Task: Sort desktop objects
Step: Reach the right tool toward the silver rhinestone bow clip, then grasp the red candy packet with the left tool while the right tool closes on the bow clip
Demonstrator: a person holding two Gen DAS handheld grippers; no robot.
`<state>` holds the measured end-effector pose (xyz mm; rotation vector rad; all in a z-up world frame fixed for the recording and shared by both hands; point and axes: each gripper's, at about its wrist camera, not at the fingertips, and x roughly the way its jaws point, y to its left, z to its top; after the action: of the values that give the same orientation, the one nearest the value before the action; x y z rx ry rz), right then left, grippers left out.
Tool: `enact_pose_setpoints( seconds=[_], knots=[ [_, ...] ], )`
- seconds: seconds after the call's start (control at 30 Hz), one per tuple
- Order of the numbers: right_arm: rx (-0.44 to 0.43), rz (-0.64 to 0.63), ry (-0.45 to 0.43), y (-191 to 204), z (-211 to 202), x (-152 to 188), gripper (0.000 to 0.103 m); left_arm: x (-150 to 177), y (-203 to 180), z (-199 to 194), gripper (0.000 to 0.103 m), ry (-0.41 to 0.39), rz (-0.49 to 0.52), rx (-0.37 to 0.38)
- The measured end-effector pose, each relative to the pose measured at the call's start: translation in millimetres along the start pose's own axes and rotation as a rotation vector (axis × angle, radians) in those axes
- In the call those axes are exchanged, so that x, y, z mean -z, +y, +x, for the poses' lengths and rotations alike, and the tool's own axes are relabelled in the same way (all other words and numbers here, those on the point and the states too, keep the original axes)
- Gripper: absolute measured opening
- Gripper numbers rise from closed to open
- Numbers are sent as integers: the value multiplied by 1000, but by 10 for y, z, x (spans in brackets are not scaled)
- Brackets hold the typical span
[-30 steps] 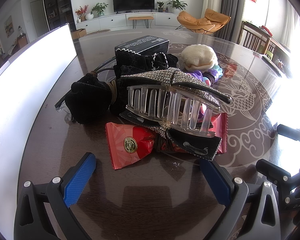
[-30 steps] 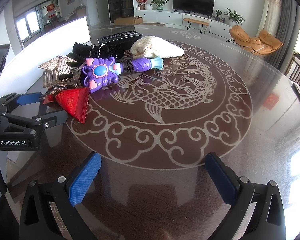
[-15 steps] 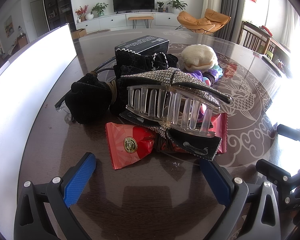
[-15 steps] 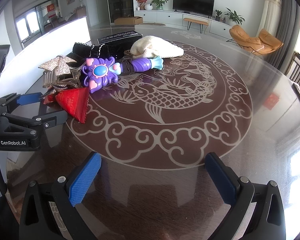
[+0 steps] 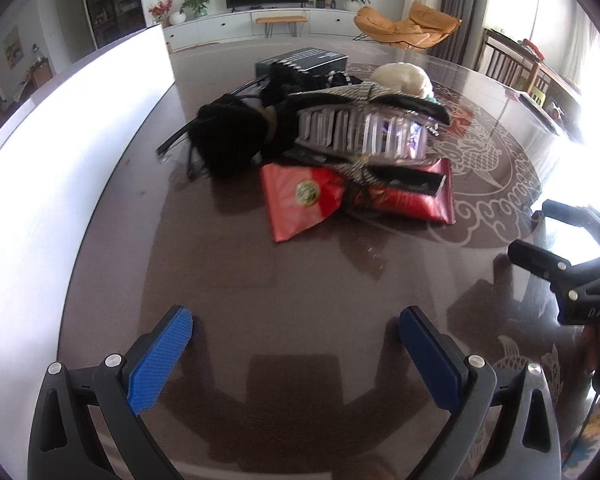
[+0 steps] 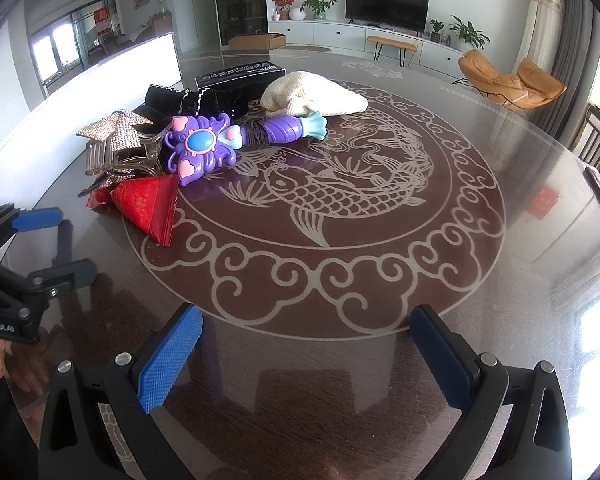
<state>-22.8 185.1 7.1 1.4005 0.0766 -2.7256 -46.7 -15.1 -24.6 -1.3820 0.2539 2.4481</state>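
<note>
Hair clip [image 5: 364, 132] untouched, left tool [image 5: 296, 330] wide, empty

Round dark table [image 6: 380, 380], glossy top with pale koi-and-cloud inlay. Lying on it, clustered at one side: 2 red foil packets [image 5: 306, 200] [image 6: 150, 210], purple toy wand [image 6: 204, 146], cream knit hat [image 6: 312, 100], black box [image 6: 240, 74] (white print), black scrunchie [image 5: 230, 140].

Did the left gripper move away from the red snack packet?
Yes. The left gripper has pulled back toward the person: in its own view the red snack packet now sits farther from the jaws, with more bare table between them.
</note>
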Motion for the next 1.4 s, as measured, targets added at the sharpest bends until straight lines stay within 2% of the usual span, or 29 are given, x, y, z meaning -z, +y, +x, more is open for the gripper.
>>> enact_pose_setpoints(
  seconds=[0.1, 0.23, 0.27, 0.33, 0.5, 0.6, 0.67, 0.77, 0.83, 0.87, 0.9, 1.07, 1.17, 1.23, 1.33, 1.4],
  knots=[
    [0, 0, 0, -1, -1, 0, 103, 141, 156, -74, 103, 28, -40, -3],
    [-12, -8, 3, 12, 1, -6, 103, 307, 305, -244, 103, -62, -127, 15],
    [-37, -37, 9, 43, 9, -30, 103, 350, 321, -267, 103, -86, -147, 28],
    [-140, -94, 6, 131, 8, -113, 103, 410, 324, -312, 103, -123, -163, 44],
    [-332, -160, -40, 512, -141, -569, 103, 471, 252, -424, 103, -178, -117, 27],
    [-369, -207, 0, 852, -39, -877, 103, 429, 218, -399, 103, -173, -104, 22],
    [-387, -202, 63, 1033, 108, -1035, 103, 422, 206, -403, 103, -174, -105, 15],
    [-334, -157, 187, 1181, 400, -1179, 100, 462, 211, -427, 103, -187, -122, 20],
    [-316, -138, 189, 1193, 463, -1229, 76, 454, 247, -435, 103, -195, -138, 31],
    [-318, -126, 190, 1166, 471, -1241, 59, 460, 260, -445, 103, -198, -147, 37],
    [-342, -106, 195, 1130, 473, -1243, 47, 459, 274, -447, 103, -199, -155, 41],
    [-292, -106, 154, 854, 297, -1164, 47, 443, 360, -428, 103, -199, -215, 74],
    [-235, -111, 40, 621, 66, -1128, 47, 435, 412, -421, 103, -211, -246, 100],
    [-173, -130, -1, 508, -17, -1102, 47, 430, 433, -417, 103, -215, -256, 109],
    [-133, -158, 42, 415, 56, -1007, 47, 457, 432, -466, 103, -229, -261, 111],
    [-161, -189, 67, 452, 65, -893, 47, 473, 443, -523, 103, -247, -269, 122]
  ],
)
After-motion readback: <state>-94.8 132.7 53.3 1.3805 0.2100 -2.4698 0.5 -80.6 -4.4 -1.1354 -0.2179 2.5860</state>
